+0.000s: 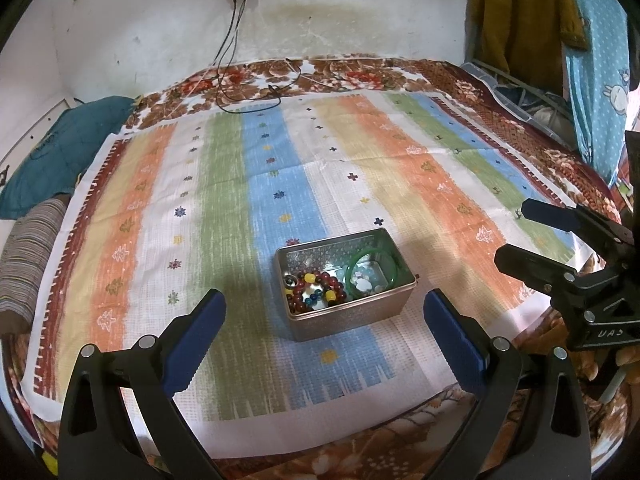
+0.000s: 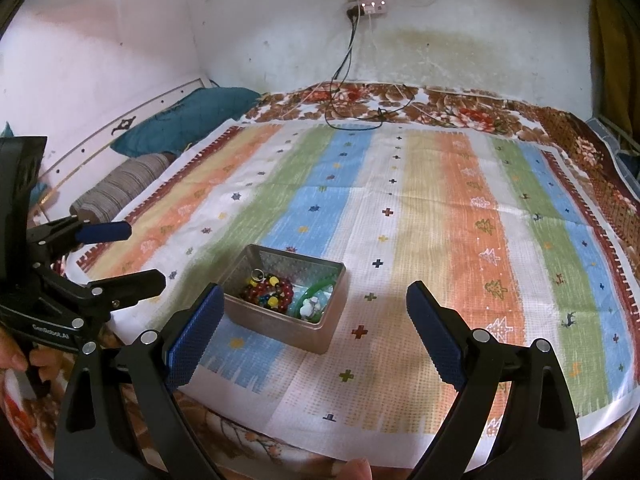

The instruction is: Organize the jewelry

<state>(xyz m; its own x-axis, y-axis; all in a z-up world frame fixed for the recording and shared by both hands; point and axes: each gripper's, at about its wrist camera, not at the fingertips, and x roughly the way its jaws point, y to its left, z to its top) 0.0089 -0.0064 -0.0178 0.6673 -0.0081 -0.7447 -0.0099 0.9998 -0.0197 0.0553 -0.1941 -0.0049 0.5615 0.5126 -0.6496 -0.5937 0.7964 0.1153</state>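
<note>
From my feed I see a striped cloth point(image 1: 280, 184) spread flat over a brown floral blanket point(image 1: 320, 74) on a bed. A teal pillow point(image 2: 188, 118) and a striped bolster point(image 2: 120, 186) lie at the bed's left edge. On the stained white wall point(image 1: 160, 24) a power strip point(image 2: 370, 6) feeds black and white cables point(image 1: 230, 48) trailing onto the blanket. A mustard garment point(image 1: 520, 12) and a blue dotted cloth point(image 1: 596, 68) hang at right.

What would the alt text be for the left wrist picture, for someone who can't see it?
An open metal tin holding a beaded bracelet and a green bangle sits on a striped cloth on a bed. The left gripper hangs open before it; the right gripper, also open, shows at right.
</note>
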